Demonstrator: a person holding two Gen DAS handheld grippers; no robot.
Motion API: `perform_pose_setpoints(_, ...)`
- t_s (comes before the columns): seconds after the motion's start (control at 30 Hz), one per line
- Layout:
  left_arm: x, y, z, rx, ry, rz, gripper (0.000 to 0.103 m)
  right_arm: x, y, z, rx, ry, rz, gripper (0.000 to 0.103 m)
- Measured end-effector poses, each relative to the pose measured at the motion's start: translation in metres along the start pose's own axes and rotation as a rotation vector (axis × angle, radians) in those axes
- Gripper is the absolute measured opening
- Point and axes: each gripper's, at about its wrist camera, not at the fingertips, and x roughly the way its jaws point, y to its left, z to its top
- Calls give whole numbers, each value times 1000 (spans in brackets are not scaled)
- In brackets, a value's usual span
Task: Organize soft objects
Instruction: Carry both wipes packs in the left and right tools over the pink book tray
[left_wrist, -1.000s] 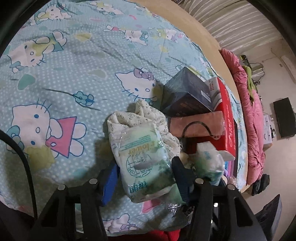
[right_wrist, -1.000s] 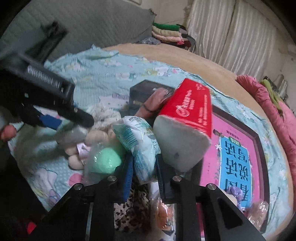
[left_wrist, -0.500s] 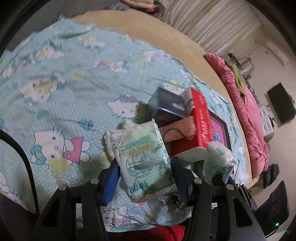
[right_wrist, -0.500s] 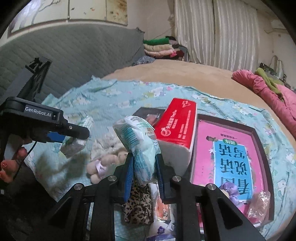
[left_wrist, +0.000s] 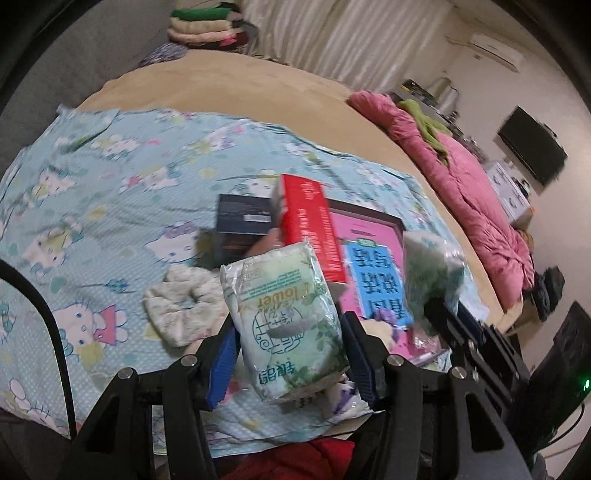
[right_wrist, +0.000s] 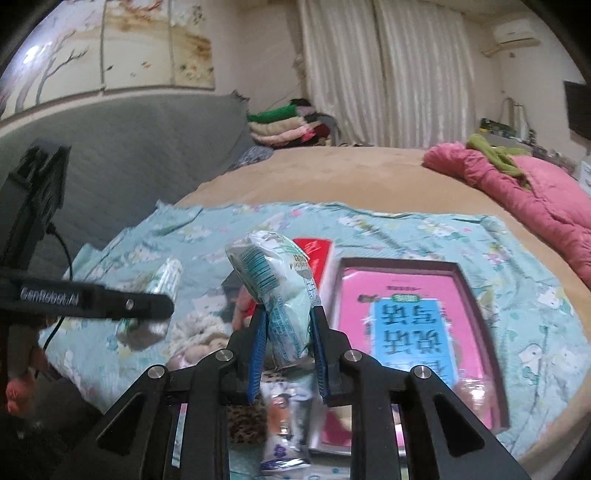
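My left gripper (left_wrist: 291, 354) is shut on a green-and-white tissue pack (left_wrist: 284, 317) and holds it up above the Hello Kitty sheet (left_wrist: 92, 206). My right gripper (right_wrist: 288, 350) is shut on a second pale-green tissue pack (right_wrist: 280, 284), also held in the air; this pack shows at the right of the left wrist view (left_wrist: 428, 273). The left gripper and its pack show at the left of the right wrist view (right_wrist: 147, 306). A floral scrunchie (left_wrist: 184, 302) lies on the sheet below the left pack.
A red tissue box (left_wrist: 310, 225) and a dark box (left_wrist: 240, 225) stand mid-bed. A pink book in a dark tray (right_wrist: 402, 325) lies to the right. A plush toy (right_wrist: 199, 332) and small packets (right_wrist: 284, 424) lie near. A pink quilt (right_wrist: 524, 184) is at the far right.
Both grippers have risen away from the bed with their tissue packs. The scrunchie that was under the left pack now lies uncovered on the sheet.
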Motion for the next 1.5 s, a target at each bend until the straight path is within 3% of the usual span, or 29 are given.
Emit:
perform_pose_setpoints(0.43,6,-75,1,171,-10,-29,54,-29,-66,9,154,-64,-96,24)
perform_pose_setpoints(0.73,37,-117,-2,272,34,-44,54,-30,-96,3,232,-68,-130,24)
perform_pose_setpoints(1.5,143,-133,11,336,164,4,54,1,-133,-32,353,56,-137,24)
